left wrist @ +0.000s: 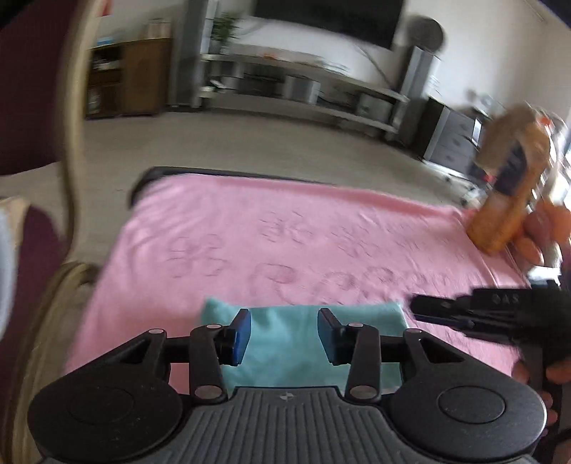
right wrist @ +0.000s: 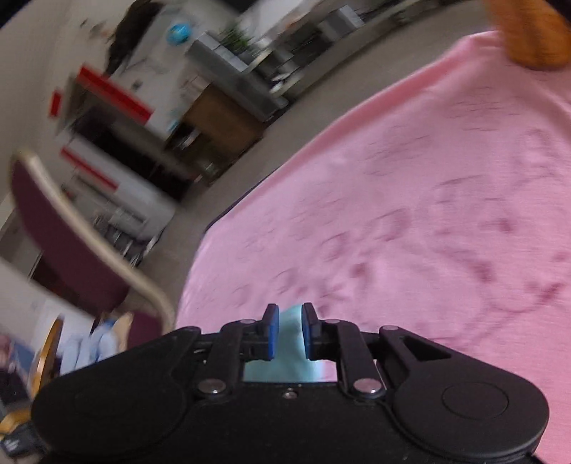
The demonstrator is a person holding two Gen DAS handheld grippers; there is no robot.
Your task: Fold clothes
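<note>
While folding proceeds: teal cloth (left wrist: 303, 342) on a pink-covered surface (left wrist: 285, 242).
Left tool (left wrist: 284, 333) is held half-open, empty; right tool (right wrist: 289, 330) is pinched onto the soft, limp cloth, best gripped by corners.

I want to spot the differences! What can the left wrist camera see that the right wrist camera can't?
Only the left wrist view shows the whole folded teal cloth, the other gripper poking in from the right, and a dark screen on the far wall.

Only the right wrist view shows the red-striped boxes and the right gripper's pads close beside the teal cloth.

Both show the pink blanket, the orange thing at its corner, and a maroon chair.
</note>
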